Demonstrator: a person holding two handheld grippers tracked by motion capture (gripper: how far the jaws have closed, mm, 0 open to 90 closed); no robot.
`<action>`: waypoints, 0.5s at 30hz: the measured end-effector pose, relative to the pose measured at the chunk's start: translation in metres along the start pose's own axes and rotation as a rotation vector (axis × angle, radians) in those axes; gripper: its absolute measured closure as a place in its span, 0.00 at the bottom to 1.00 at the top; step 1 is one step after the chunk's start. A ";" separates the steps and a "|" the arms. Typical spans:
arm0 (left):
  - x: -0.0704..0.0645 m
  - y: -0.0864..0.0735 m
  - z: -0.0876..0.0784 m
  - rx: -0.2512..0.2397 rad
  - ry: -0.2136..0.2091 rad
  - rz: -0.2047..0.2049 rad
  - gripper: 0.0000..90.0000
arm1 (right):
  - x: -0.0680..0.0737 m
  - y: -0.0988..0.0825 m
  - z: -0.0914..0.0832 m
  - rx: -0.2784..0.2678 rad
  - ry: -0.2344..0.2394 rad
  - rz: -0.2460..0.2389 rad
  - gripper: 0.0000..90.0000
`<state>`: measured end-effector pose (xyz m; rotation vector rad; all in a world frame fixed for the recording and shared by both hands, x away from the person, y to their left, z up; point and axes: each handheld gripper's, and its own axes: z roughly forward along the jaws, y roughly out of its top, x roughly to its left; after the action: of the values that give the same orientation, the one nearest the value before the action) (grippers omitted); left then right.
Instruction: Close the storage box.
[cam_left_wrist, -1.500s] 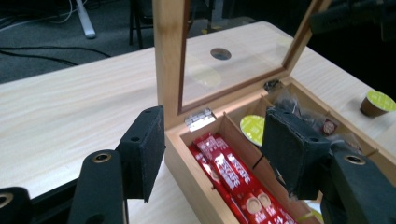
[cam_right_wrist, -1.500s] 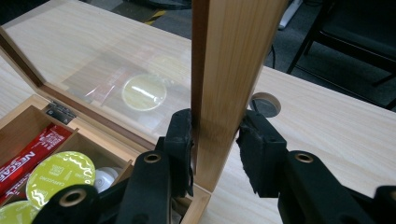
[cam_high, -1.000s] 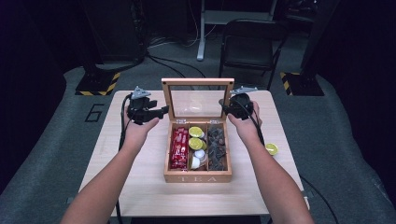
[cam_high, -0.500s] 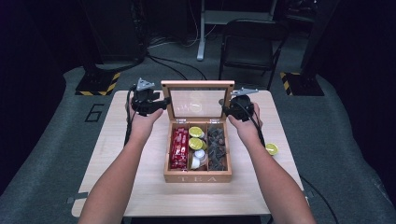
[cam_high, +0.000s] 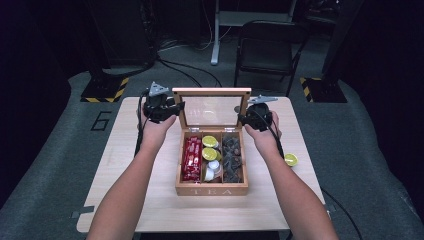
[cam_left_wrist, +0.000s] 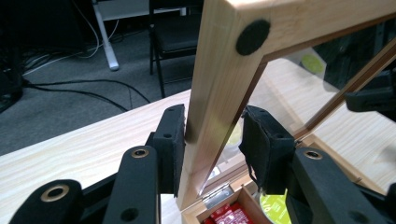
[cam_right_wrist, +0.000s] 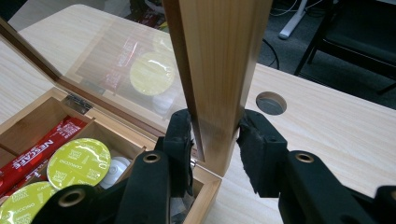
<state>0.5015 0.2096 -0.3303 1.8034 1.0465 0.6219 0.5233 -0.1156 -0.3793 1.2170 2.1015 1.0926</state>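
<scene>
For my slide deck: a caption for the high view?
Both grippers hold the open tea box's lid by its side rails.

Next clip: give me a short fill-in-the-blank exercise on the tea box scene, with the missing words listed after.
1. The lid of the wooden box stands ____.
2. The front wall of the box reads ____.
3. The red sachets lie in the ____ compartment as the high view shows it.
4. The right gripper clamps the lid's wooden ____, while the left gripper has been closing on the other side.

Missing words: open; TEA; left; frame
</scene>
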 end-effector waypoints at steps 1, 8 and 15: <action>0.000 -0.001 0.000 0.006 0.002 0.001 0.68 | 0.000 0.000 0.000 0.001 0.000 0.006 0.72; 0.000 -0.003 -0.003 0.013 0.001 0.011 0.71 | 0.000 -0.002 -0.001 -0.001 0.014 0.033 0.71; -0.003 -0.009 -0.010 0.015 -0.019 0.032 0.71 | 0.001 -0.004 -0.013 -0.033 0.039 0.035 0.63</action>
<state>0.4889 0.2139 -0.3335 1.8385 1.0135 0.6173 0.5112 -0.1208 -0.3754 1.2309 2.0897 1.1706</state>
